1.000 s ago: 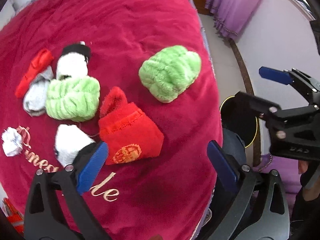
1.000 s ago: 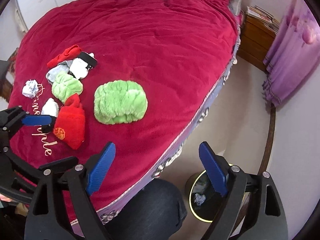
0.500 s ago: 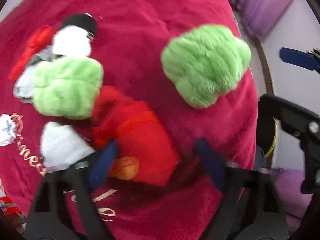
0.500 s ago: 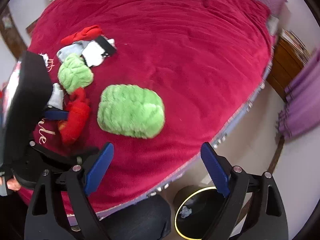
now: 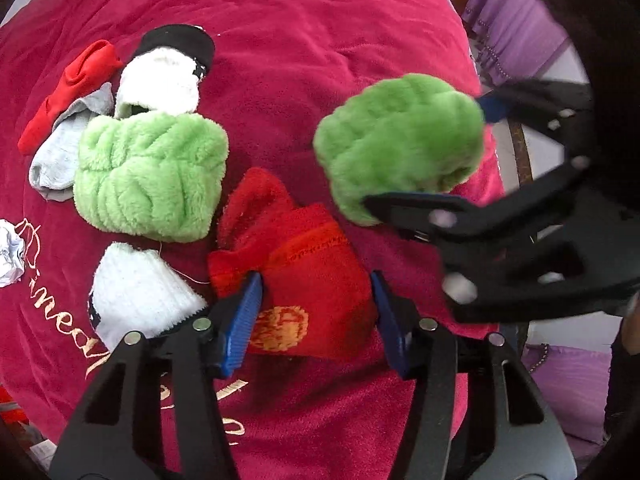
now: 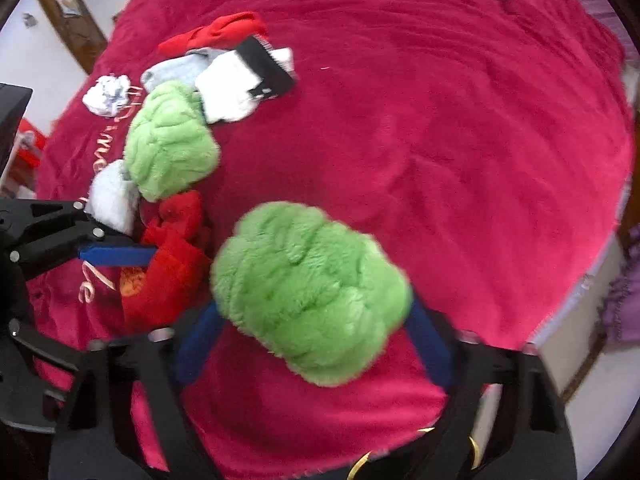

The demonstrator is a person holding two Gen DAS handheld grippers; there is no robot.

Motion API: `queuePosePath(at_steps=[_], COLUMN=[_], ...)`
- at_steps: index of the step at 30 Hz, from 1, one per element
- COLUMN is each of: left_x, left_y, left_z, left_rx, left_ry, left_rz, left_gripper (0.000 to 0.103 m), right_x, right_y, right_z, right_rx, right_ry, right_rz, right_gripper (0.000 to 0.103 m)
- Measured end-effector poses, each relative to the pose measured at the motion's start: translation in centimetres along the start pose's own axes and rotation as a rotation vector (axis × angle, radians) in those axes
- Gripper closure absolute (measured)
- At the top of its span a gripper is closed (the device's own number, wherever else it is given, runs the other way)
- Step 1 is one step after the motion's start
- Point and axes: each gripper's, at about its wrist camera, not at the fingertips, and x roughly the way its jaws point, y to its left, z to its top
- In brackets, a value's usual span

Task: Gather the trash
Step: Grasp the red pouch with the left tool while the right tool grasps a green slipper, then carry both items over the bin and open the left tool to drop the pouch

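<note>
Tongs closing on soft bundles atop a crimson plush bedspread [image 5: 320, 40].
Left tongs [image 5: 316, 312] point steeply down, their ribbed blue pads closing in on either side of a folded red fleece sock [image 5: 312, 280] with a gold emblem; whether they press it I cannot tell. Right tongs [image 6: 316, 332] are closing around a shaggy, lumpy lime-green bundle [image 6: 308, 292], which sits between the blue pads. A crumpled white paper ball [image 5: 10, 256], the trash, lies at nine o'clock in the left view, well apart from both tongs, beside gold embroidered lettering. Between it and the tongs lie a second green fuzzy bundle [image 5: 148, 176] and a white ribbed sock [image 5: 140, 292].
</note>
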Motion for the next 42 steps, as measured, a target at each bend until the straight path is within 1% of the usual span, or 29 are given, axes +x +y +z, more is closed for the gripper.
queuePosePath(at_steps=[1, 2, 4, 6, 8, 11, 15, 22, 23, 33, 38, 42], left_x=[-0.1, -0.1, -1.0, -1.8, -2.6, -3.8, -5.6, -7.4, -7.4, -7.6, -7.3, -6.8], left_y=[0.2, 0.1, 0.8, 1.2, 1.2, 1.0, 0.5, -1.3, -2.4, -5.6, -7.4, -9.6], left_z=[0.1, 0.1, -0.5, -0.7, -1.0, -1.4, -2.4, -3.4, -3.4, -3.3, -3.4, -3.2], left_rx=[-0.002, -0.005, -0.005, -0.005, 0.006, 0.011, 0.041, 0.1, 0.104, 0.188, 0.238, 0.294], left_ry=[-0.001, -0.001, -0.006, -0.01, -0.021, -0.03, -0.048, -0.066, -0.067, -0.074, -0.068, -0.061], left_rz=[-0.002, -0.007, -0.021, -0.026, -0.013, -0.024, -0.034, -0.042, -0.041, -0.042, -0.042, -0.037], left_gripper=[0.053, 0.054, 0.057, 0.06, 0.064, 0.067, 0.067, 0.067, 0.067, 0.067, 0.067, 0.067], right_x=[0.1, -0.1, -1.2, -2.5, -3.4, -4.8, -6.0, -7.9, -8.2, -10.7, -12.0, -13.3], right_y=[0.3, 0.8, 1.8, 2.1, 2.3, 2.0, 1.4, 2.0, 2.1, 1.4, 0.8, 0.2], right_z=[0.0, -0.1, -0.6, -1.1, -1.8, -2.8, -4.0, -6.6, -7.0, -11.2, -13.4, -15.3], right_rx=[0.002, -0.008, -0.028, -0.009, 0.007, 0.05, 0.122, 0.166, 0.175, 0.275, 0.319, 0.361], right_ry=[-0.005, -0.019, -0.054, -0.084, -0.104, -0.136, -0.163, -0.178, -0.18, -0.22, -0.227, -0.241], right_rz=[0.012, -0.004, -0.021, -0.039, -0.052, -0.051, -0.062, -0.087, -0.089, -0.121, -0.151, -0.185], right_gripper=[0.046, 0.053, 0.06, 0.061, 0.061, 0.061, 0.061, 0.061, 0.061, 0.061, 0.061, 0.061])
